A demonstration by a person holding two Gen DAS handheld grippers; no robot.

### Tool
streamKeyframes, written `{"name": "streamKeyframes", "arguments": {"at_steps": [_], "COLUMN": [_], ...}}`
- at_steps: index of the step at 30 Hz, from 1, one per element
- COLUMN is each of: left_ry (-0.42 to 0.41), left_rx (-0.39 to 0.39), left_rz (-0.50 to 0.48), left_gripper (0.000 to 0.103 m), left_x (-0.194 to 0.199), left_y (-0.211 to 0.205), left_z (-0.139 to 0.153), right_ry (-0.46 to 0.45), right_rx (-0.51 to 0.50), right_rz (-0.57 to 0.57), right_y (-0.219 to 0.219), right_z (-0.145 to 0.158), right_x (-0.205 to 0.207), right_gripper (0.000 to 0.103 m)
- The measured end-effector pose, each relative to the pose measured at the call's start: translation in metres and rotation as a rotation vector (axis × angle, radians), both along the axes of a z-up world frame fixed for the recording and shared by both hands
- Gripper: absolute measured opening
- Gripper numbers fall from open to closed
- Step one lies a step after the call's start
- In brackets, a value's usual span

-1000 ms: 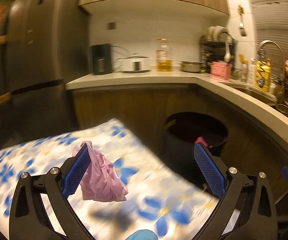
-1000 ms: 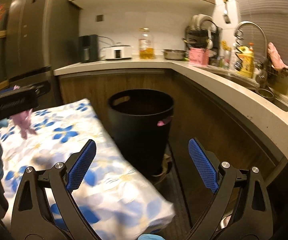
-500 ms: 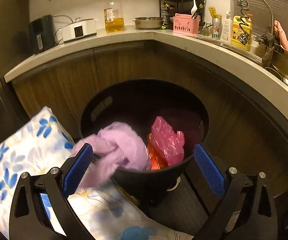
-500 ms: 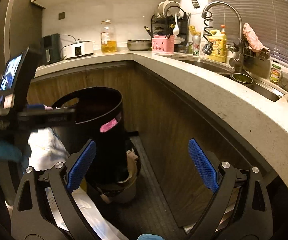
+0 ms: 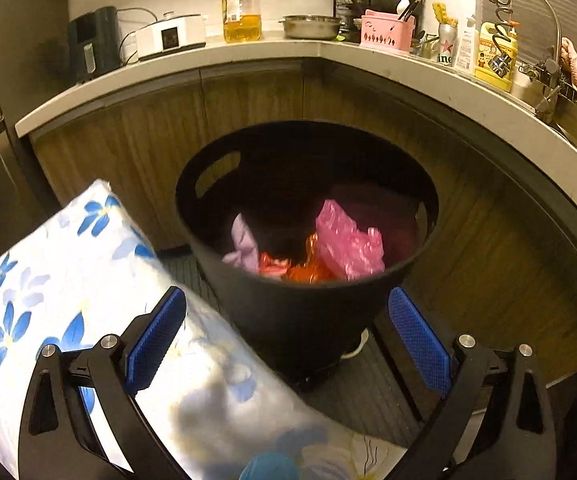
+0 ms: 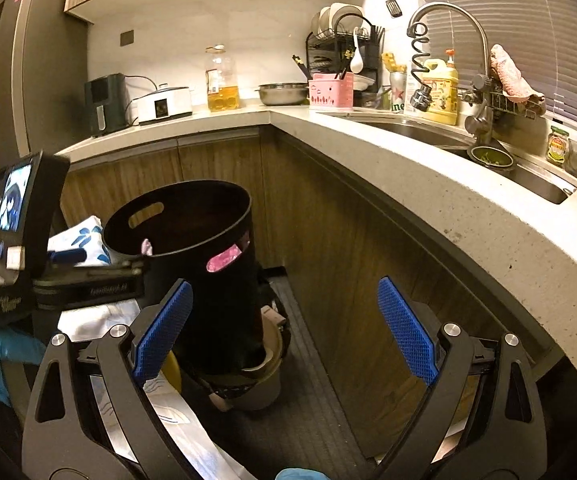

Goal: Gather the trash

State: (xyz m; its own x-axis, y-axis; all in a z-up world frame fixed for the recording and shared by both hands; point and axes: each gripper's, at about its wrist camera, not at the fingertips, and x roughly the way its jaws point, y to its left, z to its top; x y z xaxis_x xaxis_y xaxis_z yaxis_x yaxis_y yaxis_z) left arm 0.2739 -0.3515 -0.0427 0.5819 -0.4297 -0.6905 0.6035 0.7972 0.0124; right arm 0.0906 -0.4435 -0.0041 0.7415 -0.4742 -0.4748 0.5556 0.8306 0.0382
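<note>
Trash lies in the black bin [image 5: 300, 304]: a lilac bag [image 5: 244, 246] beside a pink bag [image 5: 348, 240] and something orange, low against the near wall, so this drop looks done. Left tongs [image 5: 288, 336] hang just above the near rim, spread wide and empty, probably placed there so a released bag falls inside. Right tongs [image 6: 284, 328] are also spread and empty, held off to the bin's side near the desk [image 6: 428, 184], out of the way.

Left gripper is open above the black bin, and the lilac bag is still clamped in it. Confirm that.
Not quite. The left gripper is open by the black bin, but it holds nothing: the left wrist view shows the lilac bag lying inside the bin beside a pink bag.
</note>
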Motion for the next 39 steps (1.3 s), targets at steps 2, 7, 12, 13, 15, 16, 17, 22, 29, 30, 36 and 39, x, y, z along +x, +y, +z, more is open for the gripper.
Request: {"name": "streamKeyframes", "arguments": {"at_steps": [2, 7, 12, 13, 15, 16, 17, 22, 29, 30, 36, 39], "left_ry": [-0.025, -0.112, -0.196, -0.201, -0.213, -0.218, -0.225, -0.258, -0.316, -0.321, -0.331, -0.334], "left_rx": [-0.018, -0.042, -0.074, -0.086, -0.109, -0.118, -0.130, -0.142, -0.153, -0.158, -0.166, -0.170], "left_rz": [0.017, 0.090, 0.181, 0.195, 0.236, 0.254, 0.272, 0.327, 0.376, 0.380, 0.397, 0.401], "left_gripper": [0.097, 0.097, 0.097, 0.097, 0.097, 0.097, 0.097, 0.097, 0.097, 0.097, 0.097, 0.097], "left_x": [-0.010, -0.040, -0.079, -0.085, -0.098, -0.103, -0.110, -0.134, -0.172, -0.176, -0.196, -0.203], "left_y": [0.013, 0.049, 0.098, 0.108, 0.132, 0.141, 0.153, 0.189, 0.226, 0.230, 0.247, 0.252], "left_z": [0.003, 0.018, 0.037, 0.040, 0.046, 0.049, 0.052, 0.062, 0.075, 0.076, 0.079, 0.079], "right_ry": [-0.003, -0.009, -0.030, -0.034, -0.039, -0.040, -0.042, -0.066, -0.087, -0.089, -0.100, -0.095], "right_rx": [-0.005, -0.012, -0.034, -0.039, -0.051, -0.058, -0.062, -0.084, -0.102, -0.103, -0.117, -0.116], "right_rz": [0.003, 0.038, 0.099, 0.113, 0.140, 0.157, 0.169, 0.226, 0.262, 0.265, 0.284, 0.290], "right_y": [0.002, 0.015, 0.041, 0.048, 0.062, 0.071, 0.078, 0.117, 0.157, 0.161, 0.184, 0.190], "right_z": [0.002, 0.007, 0.018, 0.020, 0.024, 0.026, 0.028, 0.040, 0.056, 0.058, 0.066, 0.067], "right_x": [0.000, 0.000, -0.004, -0.005, -0.008, -0.010, -0.011, -0.026, -0.050, -0.053, -0.069, -0.073], "right_gripper": [0.092, 0.092, 0.092, 0.092, 0.092, 0.092, 0.092, 0.092, 0.092, 0.092, 0.092, 0.092]}}
